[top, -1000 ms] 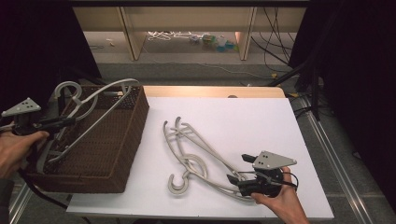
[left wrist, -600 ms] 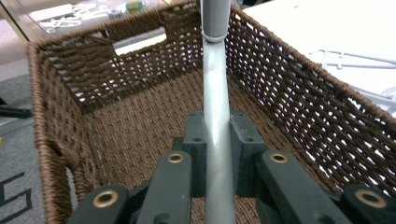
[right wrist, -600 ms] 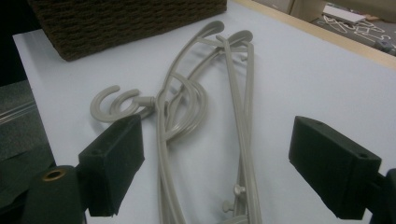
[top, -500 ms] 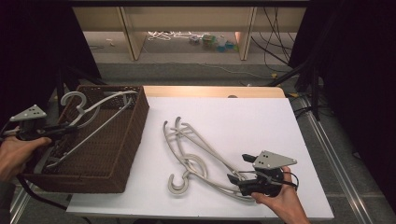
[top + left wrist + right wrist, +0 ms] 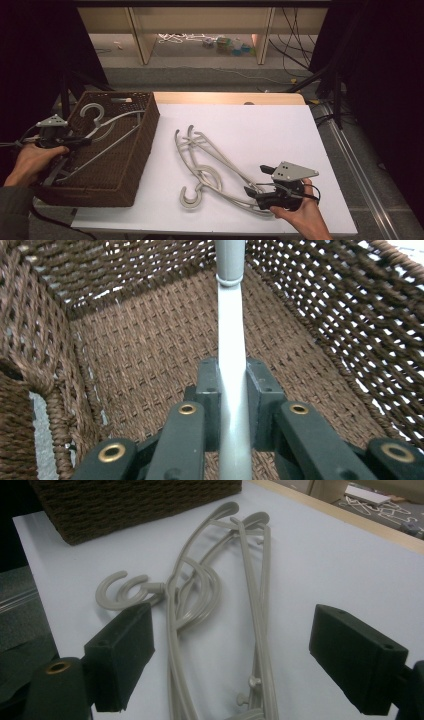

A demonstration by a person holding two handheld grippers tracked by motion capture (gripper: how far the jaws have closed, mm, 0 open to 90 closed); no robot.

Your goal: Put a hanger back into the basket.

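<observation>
Hanger (image 5: 102, 131) lowered into basket (image 5: 142, 145) since earlier frame.
Left gripper (image 5: 75, 142) pinches its bar; right gripper (image 5: 256, 181) spread over tabletop hangers (image 5: 210, 167).

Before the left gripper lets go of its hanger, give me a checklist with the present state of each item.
1. Left gripper shut on the hanger: ok, both jaws press its bar.
2. Held hanger over the basket: ok, the woven floor lies under the bar in the left gripper view.
3. Hanger lying flat on the basket floor: cannot tell.
4. Right gripper open: ok, jaws stand wide apart.
5. Right gripper lined up on the table hangers: ok, their bars run between its jaws.
6. Table hangers separate: not ok, they lie overlapped on the table.
</observation>
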